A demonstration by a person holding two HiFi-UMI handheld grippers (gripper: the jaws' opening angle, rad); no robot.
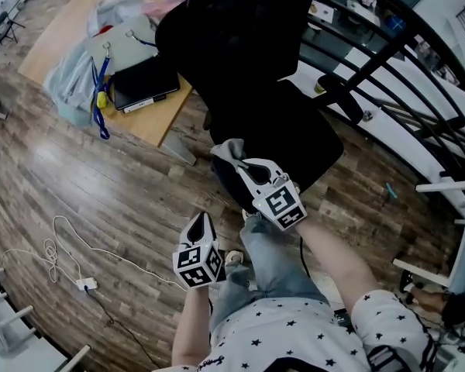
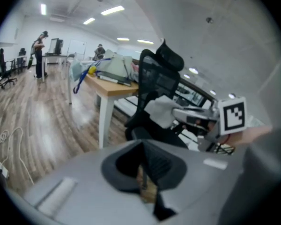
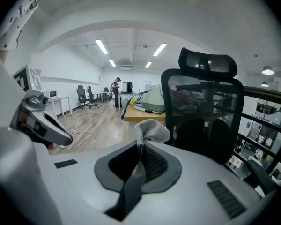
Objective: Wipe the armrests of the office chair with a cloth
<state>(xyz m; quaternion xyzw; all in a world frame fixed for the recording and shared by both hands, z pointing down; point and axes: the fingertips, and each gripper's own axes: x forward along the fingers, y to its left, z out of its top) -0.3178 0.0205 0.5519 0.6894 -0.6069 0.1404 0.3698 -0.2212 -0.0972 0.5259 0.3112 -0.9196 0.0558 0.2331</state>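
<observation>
The black office chair (image 1: 256,76) stands in front of me, its mesh back and headrest (image 3: 208,62) facing the right gripper view. One armrest (image 1: 339,90) sticks out on the chair's right side. My right gripper (image 1: 234,161) hovers at the seat's near edge, shut on a grey-white cloth (image 1: 228,149) that bunches above the jaws (image 3: 150,130). My left gripper (image 1: 204,220) hangs lower and to the left, above the floor, shut with nothing in it. In the left gripper view I see the chair (image 2: 154,90), the cloth (image 2: 160,111) and the right gripper (image 2: 196,118).
A wooden table (image 1: 151,118) left of the chair carries bags and a black notebook (image 1: 143,84). A white cable (image 1: 58,246) lies on the wood floor. A dark railing (image 1: 387,60) runs behind the chair. People stand far off (image 2: 39,55).
</observation>
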